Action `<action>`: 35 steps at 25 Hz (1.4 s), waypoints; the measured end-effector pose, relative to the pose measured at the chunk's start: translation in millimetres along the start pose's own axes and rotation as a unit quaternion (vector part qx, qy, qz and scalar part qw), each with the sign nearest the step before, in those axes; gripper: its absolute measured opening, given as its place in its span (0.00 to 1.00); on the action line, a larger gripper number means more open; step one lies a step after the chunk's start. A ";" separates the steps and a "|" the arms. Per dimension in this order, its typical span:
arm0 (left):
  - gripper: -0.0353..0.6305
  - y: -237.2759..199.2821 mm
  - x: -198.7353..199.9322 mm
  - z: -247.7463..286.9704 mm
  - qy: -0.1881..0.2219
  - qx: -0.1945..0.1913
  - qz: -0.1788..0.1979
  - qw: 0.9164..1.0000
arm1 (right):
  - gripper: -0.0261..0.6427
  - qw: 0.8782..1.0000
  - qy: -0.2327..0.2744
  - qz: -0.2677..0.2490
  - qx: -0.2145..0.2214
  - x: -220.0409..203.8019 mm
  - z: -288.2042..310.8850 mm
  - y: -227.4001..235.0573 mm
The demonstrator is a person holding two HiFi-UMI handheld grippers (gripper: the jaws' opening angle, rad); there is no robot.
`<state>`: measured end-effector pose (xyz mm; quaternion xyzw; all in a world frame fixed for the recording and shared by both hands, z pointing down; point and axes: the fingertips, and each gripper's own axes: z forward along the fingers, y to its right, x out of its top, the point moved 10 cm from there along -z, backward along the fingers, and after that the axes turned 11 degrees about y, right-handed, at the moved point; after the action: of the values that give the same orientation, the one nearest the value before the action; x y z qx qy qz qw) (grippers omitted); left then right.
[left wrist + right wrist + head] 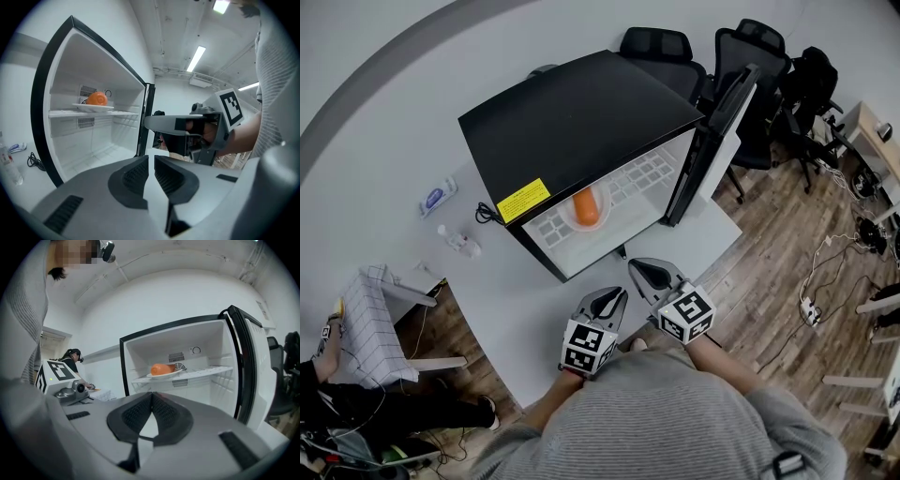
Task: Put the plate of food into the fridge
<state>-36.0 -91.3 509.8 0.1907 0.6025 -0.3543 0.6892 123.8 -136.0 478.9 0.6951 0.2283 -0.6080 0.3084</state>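
I get bright, even light from long white ceiling strip lamps at the upper right of the left gripper view, a washed-out white interior in the black box-shaped fridge, soft shadows, and fisheye bending with black corners in both gripper views.

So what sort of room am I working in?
Probably an office or lab, not a kitchen: the black mini fridge stands on a white table, with black mesh office chairs behind and loose cables on the wood-look floor.

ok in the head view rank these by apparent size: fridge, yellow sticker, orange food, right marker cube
1. fridge
2. right marker cube, though it's nearest the camera
3. yellow sticker and orange food look about alike
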 end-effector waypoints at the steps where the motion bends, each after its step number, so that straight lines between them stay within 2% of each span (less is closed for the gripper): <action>1: 0.12 0.5 -0.3 0.5 0.000 -0.001 -0.001 1.000 | 0.06 1.000 -0.001 0.000 0.001 -0.6 0.2 0.0; 15: 0.12 -1.1 -0.5 2.7 -0.003 -0.009 -0.004 1.000 | 0.06 1.000 -0.028 -0.008 0.002 -4.3 5.5 -1.3; 35: 0.12 -4.5 -2.6 6.0 -0.010 -0.014 -0.007 1.000 | 0.06 0.999 -0.032 -0.010 0.005 -3.4 12.3 3.3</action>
<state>-35.1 -97.9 514.3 0.1729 0.6017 -0.3530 0.6953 116.8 -146.8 481.9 0.6742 0.2220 -0.6345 0.3058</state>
